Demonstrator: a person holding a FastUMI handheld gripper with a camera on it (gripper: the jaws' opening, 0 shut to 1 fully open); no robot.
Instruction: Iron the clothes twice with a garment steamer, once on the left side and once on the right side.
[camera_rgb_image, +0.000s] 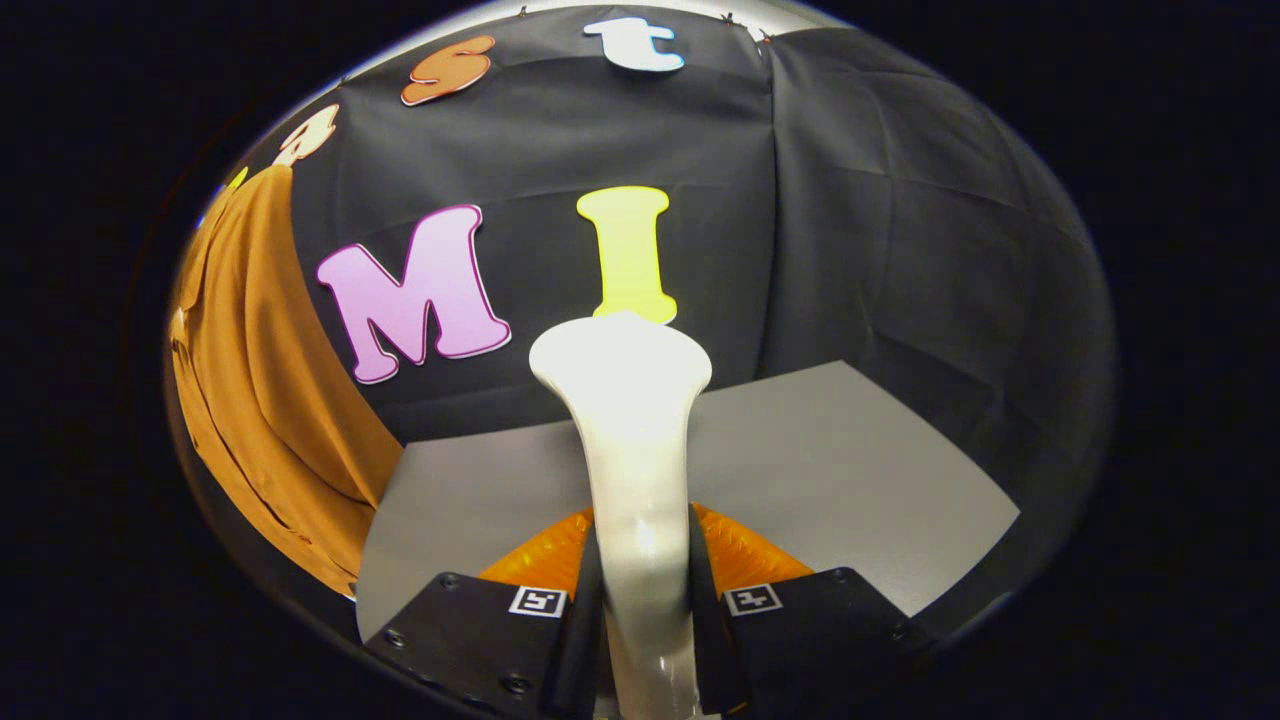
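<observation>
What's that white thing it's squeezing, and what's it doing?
That white thing is a garment steamer. The gripper has both fingers pressed on its handle, one on each side, so it is held tight with its wide head pointing forward. It is up above a grey table. Off to the left hangs an orange-brown garment. The steamer's head is not touching the cloth at this moment, so no ironing is happening right now.

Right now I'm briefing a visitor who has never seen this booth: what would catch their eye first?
First the white garment steamer, clamped between the fingers of the hand-held gripper, its flared head reaching beyond them. Next the brown garment, hanging against the booth's wall off to the left of the steamer. Under both lies a grey table.
</observation>
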